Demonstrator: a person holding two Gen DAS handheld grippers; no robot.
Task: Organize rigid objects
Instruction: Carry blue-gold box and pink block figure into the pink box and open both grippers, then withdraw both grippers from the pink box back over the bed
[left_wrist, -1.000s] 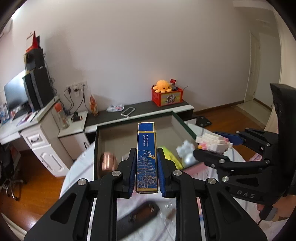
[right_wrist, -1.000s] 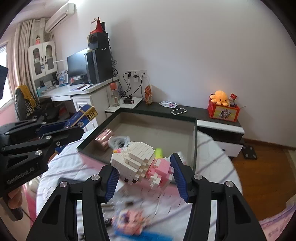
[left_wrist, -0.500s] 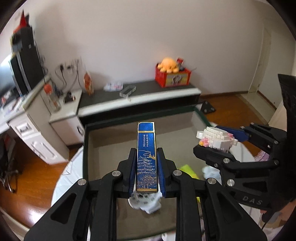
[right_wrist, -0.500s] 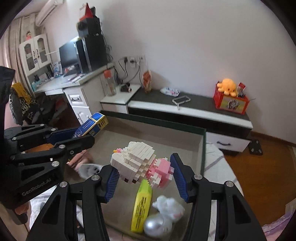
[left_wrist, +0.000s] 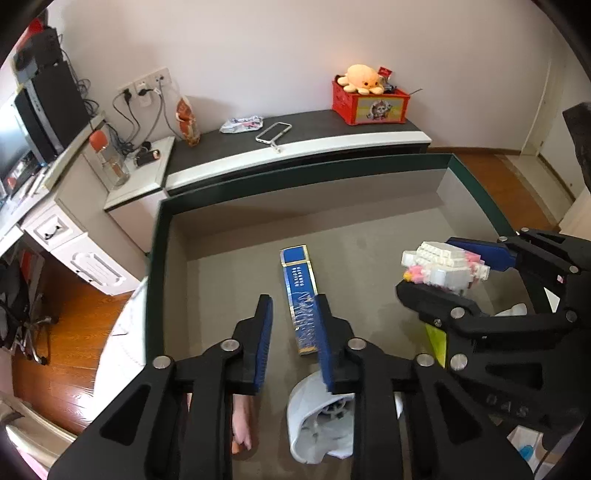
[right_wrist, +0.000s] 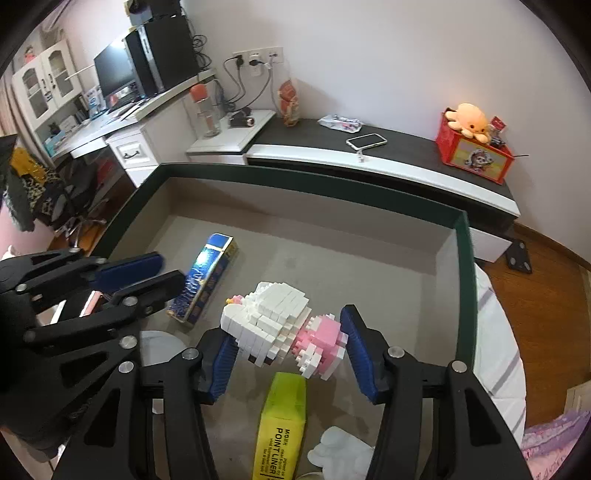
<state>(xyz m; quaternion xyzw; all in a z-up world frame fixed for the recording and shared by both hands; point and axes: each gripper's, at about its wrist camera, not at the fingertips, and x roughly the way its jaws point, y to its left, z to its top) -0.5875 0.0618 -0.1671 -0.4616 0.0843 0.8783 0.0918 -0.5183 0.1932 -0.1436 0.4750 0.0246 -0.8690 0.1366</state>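
Note:
A long blue box with gold print (left_wrist: 297, 280) is down inside the green-rimmed tray (left_wrist: 295, 177), its near end blurred. My left gripper (left_wrist: 292, 299) hovers over that end with its jaws opening. The left pad stands clear of the box and the right pad is beside it. To the right, my right gripper (right_wrist: 286, 325) is shut on a white and pink brick figure (right_wrist: 273, 314), which it holds above the tray floor. In the right wrist view the blue box (right_wrist: 207, 277) lies just past the left gripper (right_wrist: 170, 267).
On the tray floor below the brick figure lie a yellow highlighter box (right_wrist: 282, 424) and a white soft thing (right_wrist: 340, 450). A white cap-like object (left_wrist: 314, 417) and a pinkish item (left_wrist: 242, 424) lie under the left gripper. A low cabinet (right_wrist: 369, 162) runs behind the tray.
Both grippers moved forward and down over the tray. The left jaws have parted and the blue box has dropped out of their grip into the tray. The right gripper still holds the brick figure.

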